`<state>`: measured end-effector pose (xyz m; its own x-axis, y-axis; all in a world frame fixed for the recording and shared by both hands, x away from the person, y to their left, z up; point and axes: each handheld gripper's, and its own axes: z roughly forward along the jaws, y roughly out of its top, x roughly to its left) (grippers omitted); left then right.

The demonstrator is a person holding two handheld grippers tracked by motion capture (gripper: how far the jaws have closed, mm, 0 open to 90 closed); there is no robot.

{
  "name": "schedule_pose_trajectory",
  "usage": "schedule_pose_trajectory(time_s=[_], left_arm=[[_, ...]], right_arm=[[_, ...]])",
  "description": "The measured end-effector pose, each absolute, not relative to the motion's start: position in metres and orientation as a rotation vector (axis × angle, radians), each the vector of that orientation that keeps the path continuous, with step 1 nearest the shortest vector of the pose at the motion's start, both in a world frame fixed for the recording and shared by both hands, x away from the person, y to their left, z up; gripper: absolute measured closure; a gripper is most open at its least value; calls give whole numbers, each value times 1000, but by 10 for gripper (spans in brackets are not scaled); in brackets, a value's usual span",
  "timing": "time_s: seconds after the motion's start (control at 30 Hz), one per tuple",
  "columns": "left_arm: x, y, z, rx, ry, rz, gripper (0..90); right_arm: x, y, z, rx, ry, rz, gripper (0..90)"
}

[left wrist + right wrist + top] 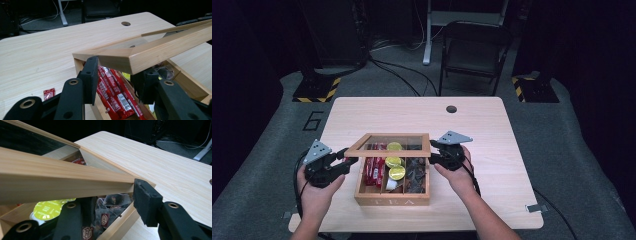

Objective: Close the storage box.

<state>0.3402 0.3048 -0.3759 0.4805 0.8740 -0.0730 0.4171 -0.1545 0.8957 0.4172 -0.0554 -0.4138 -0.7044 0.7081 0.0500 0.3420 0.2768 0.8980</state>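
A wooden tea box (392,200) stands near the table's front edge, its glass-paned lid (389,149) held partly raised. Inside lie red sachets (374,170), yellow-lidded capsules (396,172) and dark tea bags (416,172). My left gripper (348,161) is at the lid's left front corner. In the left gripper view the left gripper (117,77) straddles the lid (150,52), one pad against its outer edge, the other tucked under it above the red sachets (117,97). My right gripper (433,152) grips the right front corner. The right gripper (116,200) has its outer pad on the lid (62,177), above the tea bags (107,216) and a capsule (47,208).
A loose red sachet (49,93) lies on the table left of the box. The light wooden table (487,150) has a round cable hole (451,109) at the back. A black folding chair (474,50) stands beyond the table's far edge.
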Motion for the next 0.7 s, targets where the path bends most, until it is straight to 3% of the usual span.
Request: schedule_pose_trajectory(time_s=[0.7], left_arm=[[338,305,-378,1788,1085,599,581]], right_arm=[[383,-59,-394,893,2209,1410,519]])
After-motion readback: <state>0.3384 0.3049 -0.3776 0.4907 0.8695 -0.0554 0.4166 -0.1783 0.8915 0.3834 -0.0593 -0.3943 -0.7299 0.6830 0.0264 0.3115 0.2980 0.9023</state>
